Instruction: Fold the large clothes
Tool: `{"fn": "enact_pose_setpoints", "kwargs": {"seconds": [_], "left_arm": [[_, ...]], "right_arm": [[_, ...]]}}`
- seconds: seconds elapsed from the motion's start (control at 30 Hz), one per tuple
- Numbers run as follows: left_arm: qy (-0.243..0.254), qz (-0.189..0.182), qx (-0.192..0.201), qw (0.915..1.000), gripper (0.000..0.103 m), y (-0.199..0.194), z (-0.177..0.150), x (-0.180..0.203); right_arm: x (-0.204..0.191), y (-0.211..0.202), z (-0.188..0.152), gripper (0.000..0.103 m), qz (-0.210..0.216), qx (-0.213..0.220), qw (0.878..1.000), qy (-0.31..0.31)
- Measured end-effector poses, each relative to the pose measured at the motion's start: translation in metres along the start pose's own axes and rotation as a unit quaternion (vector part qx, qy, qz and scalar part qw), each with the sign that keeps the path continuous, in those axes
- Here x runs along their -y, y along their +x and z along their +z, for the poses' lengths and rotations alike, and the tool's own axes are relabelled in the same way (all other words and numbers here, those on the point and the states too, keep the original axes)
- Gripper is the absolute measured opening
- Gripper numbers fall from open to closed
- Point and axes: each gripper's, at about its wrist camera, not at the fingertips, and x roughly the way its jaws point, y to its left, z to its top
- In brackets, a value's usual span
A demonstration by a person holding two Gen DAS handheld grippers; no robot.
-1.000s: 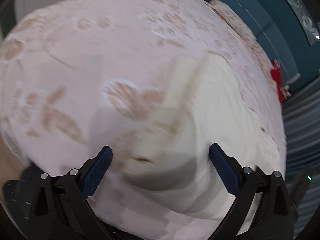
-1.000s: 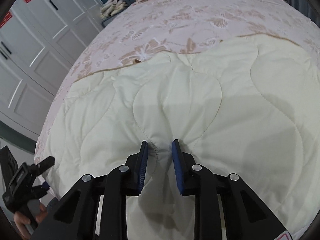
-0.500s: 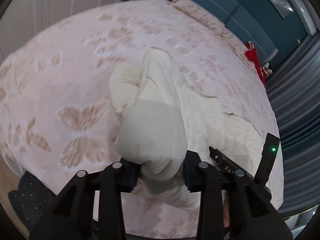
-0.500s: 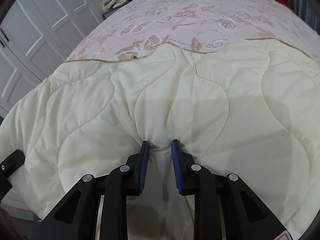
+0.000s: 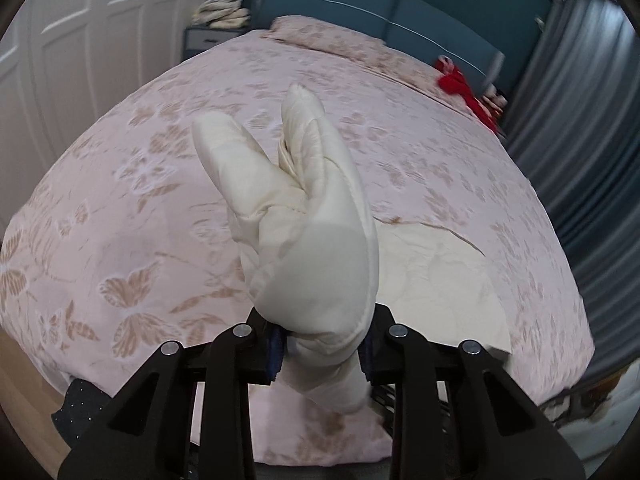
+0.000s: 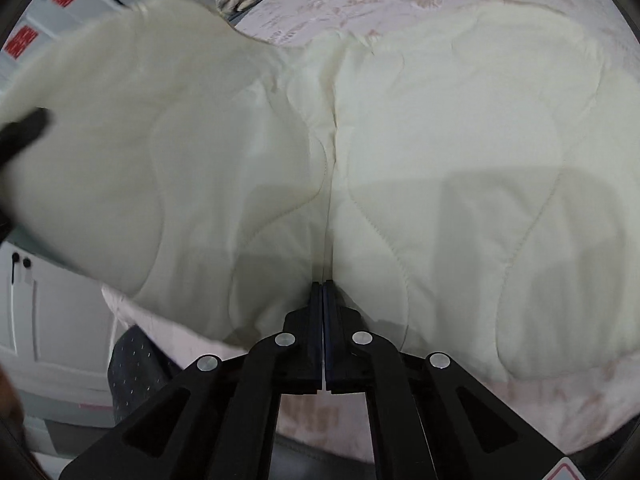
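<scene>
The left tongs [image 5: 322,354] are closing on a puffy corner of the cream quilt [image 6: 460,152], which is lying on the bed [image 5: 120,208] near its foot, while the right tongs [image 6: 322,300] are pinching together on a thin seam crease. That slick, padded, wave-stitched fabric is looking slippery, and the right side's shallow bite could be slipping free mid-lift.
</scene>
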Motion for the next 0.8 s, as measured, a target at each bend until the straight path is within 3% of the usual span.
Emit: {"fn": "enact_pose_setpoints", "kwargs": {"seconds": [0.2, 0.33, 0.47, 0.67, 0.8], "left_arm": [[0.065, -0.006, 0.005, 0.9979, 0.027, -0.005, -0.01, 0.059], [0.114, -0.025, 0.004, 0.9932, 0.027, 0.002, -0.014, 0.104], [0.143, -0.043, -0.014, 0.9887, 0.027, 0.025, -0.022, 0.142], [0.172, -0.054, -0.06, 0.9818, 0.026, 0.069, -0.045, 0.186], [0.195, -0.042, -0.084, 0.9762, 0.026, 0.092, -0.067, 0.207]], "right_arm": [[0.019, 0.004, -0.002, 0.001, 0.053, 0.013, 0.998, 0.039], [0.031, -0.034, -0.011, 0.001, 0.068, 0.021, 0.996, 0.061], [0.046, -0.083, -0.022, 0.001, 0.014, 0.049, 0.998, 0.04], [0.102, -0.135, -0.036, 0.001, -0.068, 0.075, 0.992, 0.073], [0.127, -0.153, -0.041, 0.001, -0.083, 0.082, 0.988, 0.098]]}}
